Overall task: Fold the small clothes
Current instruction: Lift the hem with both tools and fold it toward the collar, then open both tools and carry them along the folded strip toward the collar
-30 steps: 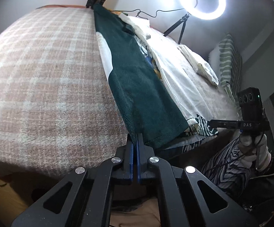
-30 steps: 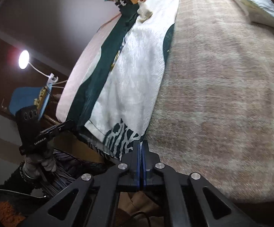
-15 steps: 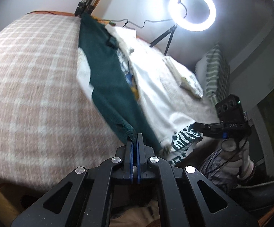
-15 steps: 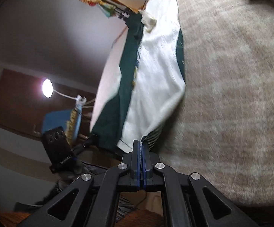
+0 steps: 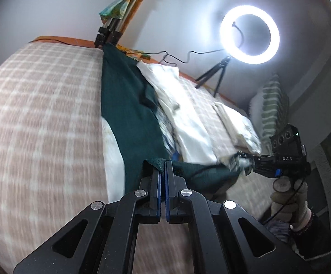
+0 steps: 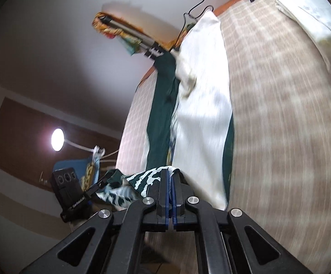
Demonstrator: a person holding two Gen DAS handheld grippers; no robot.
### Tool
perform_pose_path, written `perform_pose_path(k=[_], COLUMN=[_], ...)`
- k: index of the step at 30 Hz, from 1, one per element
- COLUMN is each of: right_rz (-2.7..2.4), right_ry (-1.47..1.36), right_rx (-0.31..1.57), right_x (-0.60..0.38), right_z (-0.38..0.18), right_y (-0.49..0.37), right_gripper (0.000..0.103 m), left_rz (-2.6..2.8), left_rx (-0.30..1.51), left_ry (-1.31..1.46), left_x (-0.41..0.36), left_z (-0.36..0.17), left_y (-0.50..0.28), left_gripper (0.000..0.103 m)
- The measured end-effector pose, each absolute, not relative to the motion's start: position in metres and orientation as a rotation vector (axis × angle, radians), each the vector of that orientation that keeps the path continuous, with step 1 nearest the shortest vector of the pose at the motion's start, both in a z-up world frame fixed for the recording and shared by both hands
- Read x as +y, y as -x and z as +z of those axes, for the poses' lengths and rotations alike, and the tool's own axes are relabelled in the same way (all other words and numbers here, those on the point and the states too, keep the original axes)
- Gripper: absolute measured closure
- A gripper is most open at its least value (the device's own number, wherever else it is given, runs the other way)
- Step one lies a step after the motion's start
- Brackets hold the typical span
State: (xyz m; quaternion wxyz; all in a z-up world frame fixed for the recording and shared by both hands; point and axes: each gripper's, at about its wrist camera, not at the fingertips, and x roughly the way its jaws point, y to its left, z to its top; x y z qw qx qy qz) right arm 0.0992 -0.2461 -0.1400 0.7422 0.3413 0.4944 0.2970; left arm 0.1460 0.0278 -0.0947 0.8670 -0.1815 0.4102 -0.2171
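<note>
The dark green and white knitted garment (image 5: 129,114) lies lengthwise on the beige checked blanket (image 5: 40,114), its long axis running from 6 towards 12 o'clock. The left gripper (image 5: 162,166) is clamped on the green hem corner; the right gripper (image 6: 170,175) is pinched on the green-and-white patterned corner (image 6: 147,178). Both hold the near hem raised, equally placed; the far end lies at 12 o'clock from each.

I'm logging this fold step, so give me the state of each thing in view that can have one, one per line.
Left claw: shut on the garment's green hem.
Right claw: shut on the garment's patterned hem.
Garment: near end lifted off the blanket, far part lying flat.
Ring light: on.
Lamp: on.
Blanket: spread flat.
</note>
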Motion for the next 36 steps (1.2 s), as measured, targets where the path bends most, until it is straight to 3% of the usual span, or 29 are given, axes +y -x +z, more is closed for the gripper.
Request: perform_pose_path(k=[14, 21, 22, 25, 26, 31, 36], right_rz=[0.507, 0.517, 0.518, 0.501, 0.493, 0.546, 0.709], right_ry=[-0.817, -0.789, -0.775, -0.717, -0.698, -0.543, -0.405], right_rx=[1.175, 1.159, 1.153, 1.121, 1.089, 0.972, 0.988], right_x=[-0.257, -0.258, -0.258, -0.260, -0.263, -0.261, -0.229], right_z=[-0.193, -0.188, -0.185, -0.173, -0.165, -0.130, -0.129], right_y=[-0.172, -0.178, -0.178, -0.176, -0.173, -0.153, -0.141], right_gripper=[0.103, 0.102, 0.100, 0.090, 0.078, 0.074, 0.075], left_rz=[-0.347, -0.318, -0.316, -0.321, -0.318, -0.347, -0.429], left_rx=[0.935, 0.927, 0.918, 0.873, 0.849, 0.757, 0.831], left_ry=[0.345, 0.330, 0.326, 0.338, 0.335, 0.274, 0.234], left_x=[0.032, 0.032, 0.032, 0.038, 0.041, 0.044, 0.023], left_z=[-0.134, -0.139, -0.137, -0.124, -0.117, -0.092, -0.108], left_y=[-0.210, -0.218, -0.217, -0.213, -0.211, -0.189, -0.181], left_gripper=[0.102, 0.101, 0.100, 0.079, 0.072, 0.070, 0.070])
